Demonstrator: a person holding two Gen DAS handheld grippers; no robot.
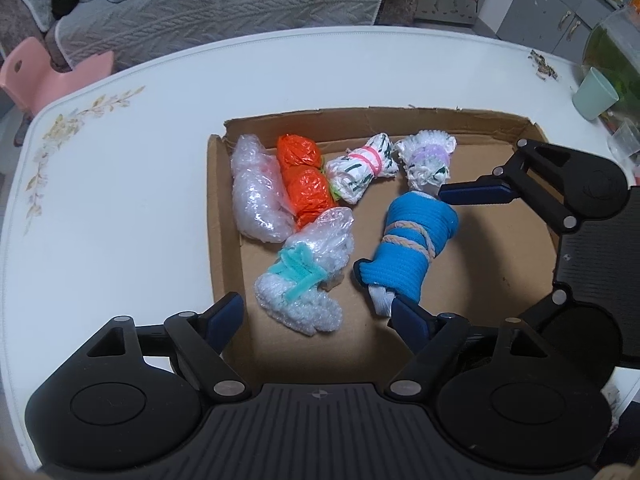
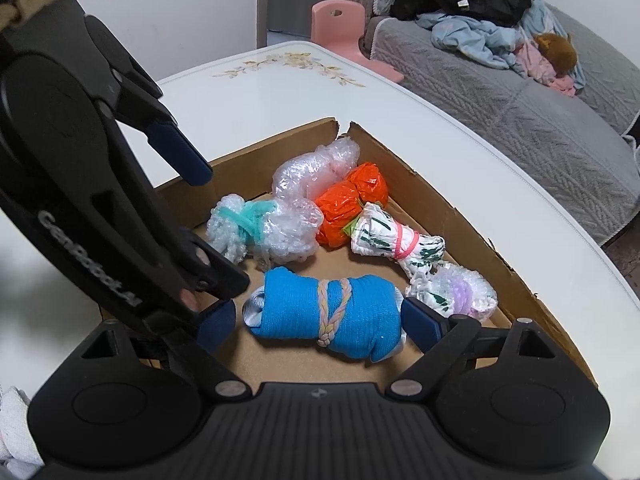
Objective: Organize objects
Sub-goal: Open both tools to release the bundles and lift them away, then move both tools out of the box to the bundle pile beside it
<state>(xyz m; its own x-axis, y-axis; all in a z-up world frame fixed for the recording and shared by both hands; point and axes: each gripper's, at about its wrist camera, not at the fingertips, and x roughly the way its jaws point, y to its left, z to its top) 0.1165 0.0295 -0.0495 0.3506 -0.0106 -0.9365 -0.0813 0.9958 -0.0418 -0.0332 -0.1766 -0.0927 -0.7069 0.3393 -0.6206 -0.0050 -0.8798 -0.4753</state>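
A shallow cardboard box (image 1: 360, 118) (image 2: 472, 216) on the white table holds several wrapped bundles. A blue cloth bundle (image 1: 412, 248) (image 2: 328, 320) tied with a braided cord lies on the box floor. My right gripper (image 2: 320, 326) (image 1: 436, 248) is open, its fingers at either end of the blue bundle. My left gripper (image 1: 320, 316) (image 2: 202, 240) is open, hovering over the box's near left side above a bubble-wrap bundle with a teal tie (image 1: 308, 272) (image 2: 260, 232). An orange bundle (image 1: 306, 180) (image 2: 352, 204), a clear bubble-wrap bundle (image 1: 256, 192) (image 2: 312, 168), a pink-banded white bundle (image 1: 362, 172) (image 2: 396, 244) and a purple-tied bundle (image 1: 428, 160) (image 2: 460, 292) lie further back.
A teal cup (image 1: 594, 94) and a clear container with greenery (image 1: 616, 52) stand at the table's far right. A grey sofa (image 2: 520, 100) with clothes and a pink stool (image 2: 344, 24) are beyond the table.
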